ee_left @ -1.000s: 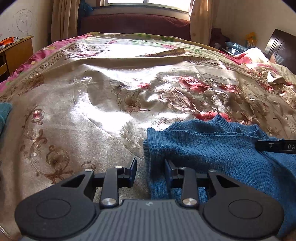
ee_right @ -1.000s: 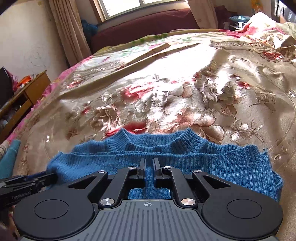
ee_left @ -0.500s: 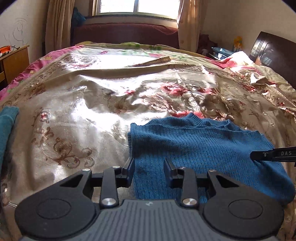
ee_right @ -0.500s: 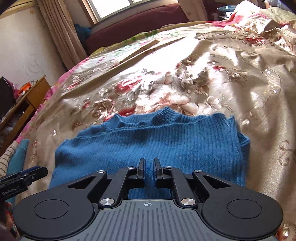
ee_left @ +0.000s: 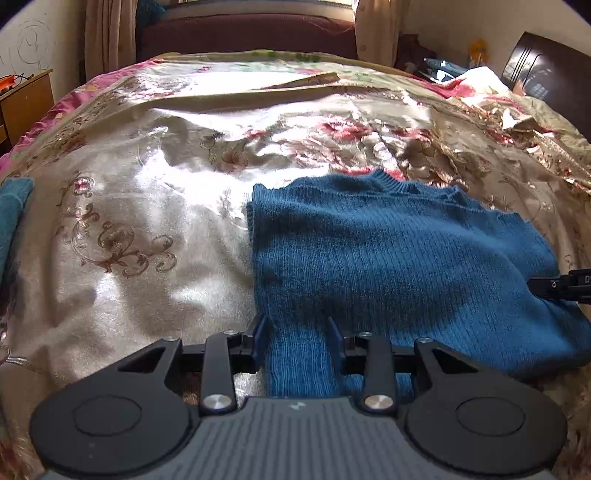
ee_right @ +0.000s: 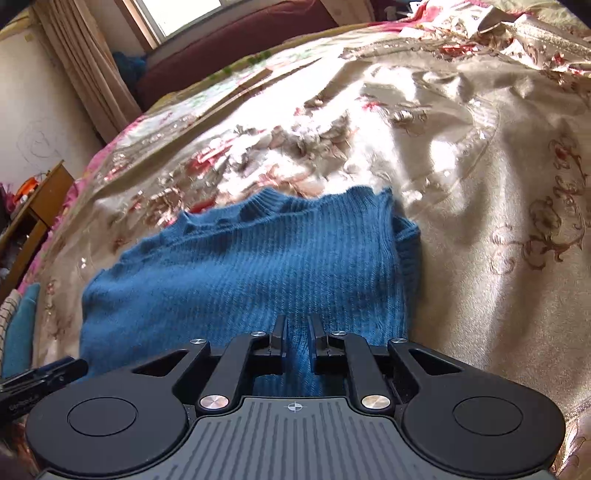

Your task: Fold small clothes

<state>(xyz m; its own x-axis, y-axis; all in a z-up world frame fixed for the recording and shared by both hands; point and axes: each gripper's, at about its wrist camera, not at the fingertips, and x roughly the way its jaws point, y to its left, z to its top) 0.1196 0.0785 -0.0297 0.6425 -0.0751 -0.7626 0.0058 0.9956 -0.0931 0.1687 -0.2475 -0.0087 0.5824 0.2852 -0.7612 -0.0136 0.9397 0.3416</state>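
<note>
Sweater (ee_left: pixel 388 254): blue knit, lying on the floral bedspread (ee_left: pixel 147 229), near hem pinched at two places.
Left gripper (ee_left: pixel 297 332): fingers clamping a bunched hem fold.
Right gripper (ee_right: pixel 297 334): fingers nearly together, clamping a thin hem fold.
Technique: keeping both grips level, hem taut, is looking advisable.
Containers: none showing.

Home bedroom: bed with floral bedspread (ee_left: pixel 147 221), curtained window (ee_right: pixel 184 14), wooden bedside cabinet (ee_left: pixel 26 99)

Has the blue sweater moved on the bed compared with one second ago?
Yes. The blue sweater, pinched by both grippers, has slid toward the camera: its collar was covering the red flower on the bedspread, and now lies nearer than it.
</note>
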